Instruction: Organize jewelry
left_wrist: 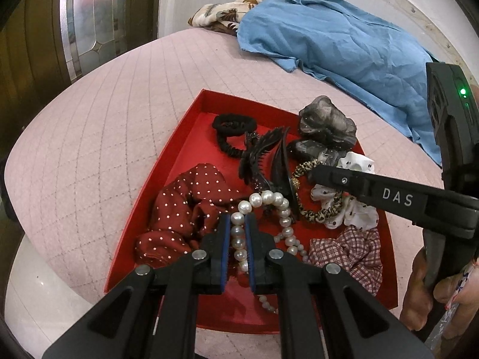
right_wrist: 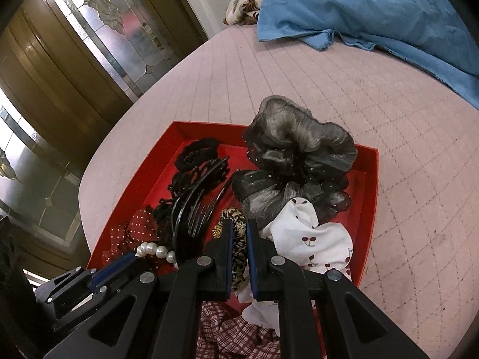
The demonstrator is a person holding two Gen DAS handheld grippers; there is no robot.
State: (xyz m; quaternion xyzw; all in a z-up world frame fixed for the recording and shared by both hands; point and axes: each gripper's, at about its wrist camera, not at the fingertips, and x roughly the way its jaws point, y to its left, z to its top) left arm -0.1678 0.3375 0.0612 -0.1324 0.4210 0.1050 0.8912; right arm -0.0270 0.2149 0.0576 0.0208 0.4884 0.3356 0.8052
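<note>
A red tray [left_wrist: 191, 119] on a pink quilted bed holds hair accessories and jewelry. My left gripper [left_wrist: 238, 218] is shut on a white pearl strand [left_wrist: 269, 199] that loops over the tray floor. My right gripper [right_wrist: 239, 224] is shut on a leopard-print scrunchie [right_wrist: 236, 218]; in the left wrist view its finger [left_wrist: 374, 190] reaches in from the right over that scrunchie [left_wrist: 317, 214]. Around them lie a dark red dotted scrunchie [left_wrist: 182, 209], a black claw clip [left_wrist: 263, 155], black hair ties [left_wrist: 233, 125], a grey organza scrunchie [right_wrist: 296, 152], a white cherry-print scrunchie [right_wrist: 314, 239] and a plaid scrunchie [left_wrist: 350, 251].
A blue garment [left_wrist: 338, 36] and a floral cloth [left_wrist: 224, 12] lie at the far side of the pink bed [left_wrist: 89, 149]. A wooden door with leaded glass [right_wrist: 89, 30] stands to the left. The left gripper shows at the lower left of the right wrist view [right_wrist: 89, 278].
</note>
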